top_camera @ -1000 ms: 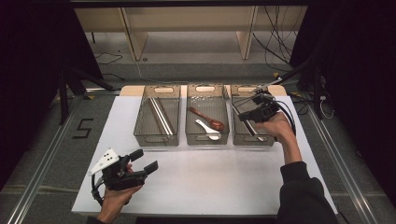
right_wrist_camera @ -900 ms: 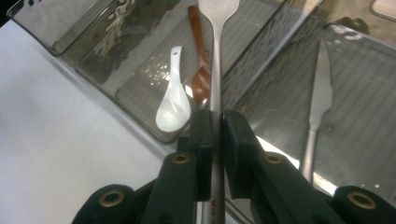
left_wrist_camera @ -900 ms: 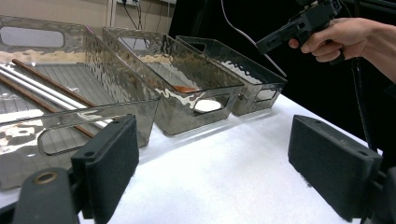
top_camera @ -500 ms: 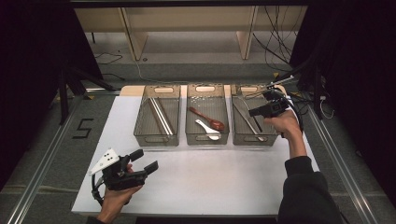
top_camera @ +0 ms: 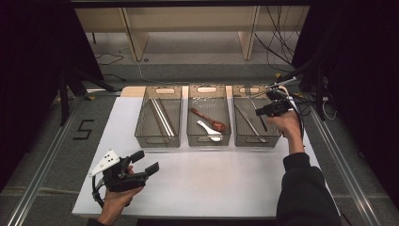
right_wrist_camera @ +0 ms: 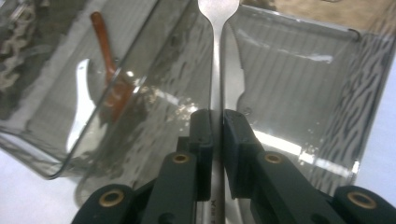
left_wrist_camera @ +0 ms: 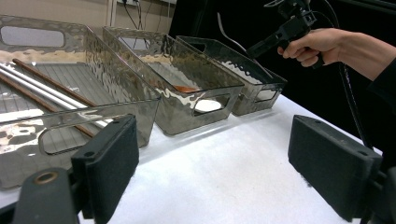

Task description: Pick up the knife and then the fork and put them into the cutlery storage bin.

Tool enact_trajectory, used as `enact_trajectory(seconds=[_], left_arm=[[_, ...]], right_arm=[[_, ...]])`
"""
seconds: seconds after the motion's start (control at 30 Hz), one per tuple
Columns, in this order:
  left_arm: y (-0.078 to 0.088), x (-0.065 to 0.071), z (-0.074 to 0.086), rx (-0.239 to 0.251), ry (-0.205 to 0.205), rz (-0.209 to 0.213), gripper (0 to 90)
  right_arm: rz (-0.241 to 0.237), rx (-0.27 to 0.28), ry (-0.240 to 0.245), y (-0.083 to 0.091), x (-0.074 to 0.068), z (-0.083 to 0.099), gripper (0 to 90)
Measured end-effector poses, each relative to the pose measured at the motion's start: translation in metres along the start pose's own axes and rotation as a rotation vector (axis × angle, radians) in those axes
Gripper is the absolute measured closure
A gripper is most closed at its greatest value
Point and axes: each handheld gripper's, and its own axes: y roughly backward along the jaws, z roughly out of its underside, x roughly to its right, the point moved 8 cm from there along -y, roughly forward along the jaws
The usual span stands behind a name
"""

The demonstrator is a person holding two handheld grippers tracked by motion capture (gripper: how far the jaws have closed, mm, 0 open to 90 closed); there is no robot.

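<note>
Over the right-hand bin [top_camera: 275, 123], the right gripper [right_wrist_camera: 215, 116] has its two jaws pressed tight on the thin handle of a metal fork [right_wrist_camera: 216, 60]. In the right gripper view the fork sticks straight out past the jaws, up in the air, with its head cut off at the top edge of the picture. Under it lies a knife [right_wrist_camera: 236, 77], flat on the bottom of that bin. In the high view the right gripper [top_camera: 272, 108] sits above the bin's right side, held by the person's hand [top_camera: 284, 125].

The middle bin [top_camera: 209, 140] has a brown spoon [top_camera: 208, 118] and a white spoon [top_camera: 208, 130] in it. The left bin [top_camera: 157, 140] holds long sticks [top_camera: 160, 115].

The left gripper [top_camera: 143, 162] rests low over the white table [top_camera: 211, 179], well apart from the bins. Its jaws are spread wide with nothing between them.

It looks like sorting work: the fork seems to be going into, or coming out of, the bin with the knife. I cannot tell which. If it is going in, the next move needs the hand to go down slowly, lay the fork flat beside the knife, and only then let go, so it does not clatter or hit the clear wall.
</note>
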Motion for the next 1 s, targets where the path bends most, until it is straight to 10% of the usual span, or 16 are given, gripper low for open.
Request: enact_trajectory(seconds=[0.63,1.0], left_arm=[[0.000,0.000,0.000,-0.001,0.002,0.000,15.9],[0.000,0.000,0.001,-0.004,-0.001,0.002,15.9]], right_arm=[[0.076,-0.098,-0.064,-0.019,0.024,0.021,76.3],[0.030,-0.047,-0.043,-0.011,0.007,0.015,59.5]])
